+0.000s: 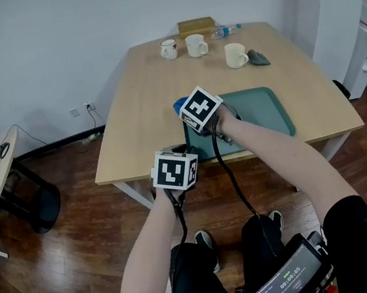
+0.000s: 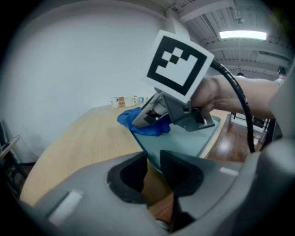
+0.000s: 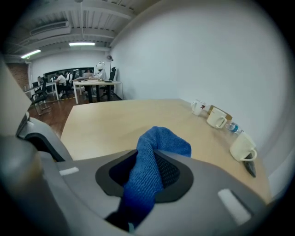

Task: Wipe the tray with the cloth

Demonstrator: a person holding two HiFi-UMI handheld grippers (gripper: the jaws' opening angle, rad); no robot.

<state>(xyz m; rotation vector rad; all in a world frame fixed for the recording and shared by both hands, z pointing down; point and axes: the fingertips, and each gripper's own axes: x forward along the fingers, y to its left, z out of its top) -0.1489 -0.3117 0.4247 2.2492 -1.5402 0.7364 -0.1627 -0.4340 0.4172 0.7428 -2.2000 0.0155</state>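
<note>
Now R gripper [image 3: 150,157] clamps the blue cloth [image 3: 162,140], jaws narrow, at the far-left corner of the green tray [image 1: 265,114] on the table [image 1: 141,118]. L gripper [image 2: 154,159] pinches tray's near-left corner.

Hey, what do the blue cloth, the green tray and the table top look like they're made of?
The cloth: likely microfibre fabric, by its ribbed weave and soft folds. The tray: probably plastic, matte teal, with a moulded raised rim and rounded corners. The table: light wood or wood-look laminate, smooth and satin; which one cannot be told.
</note>
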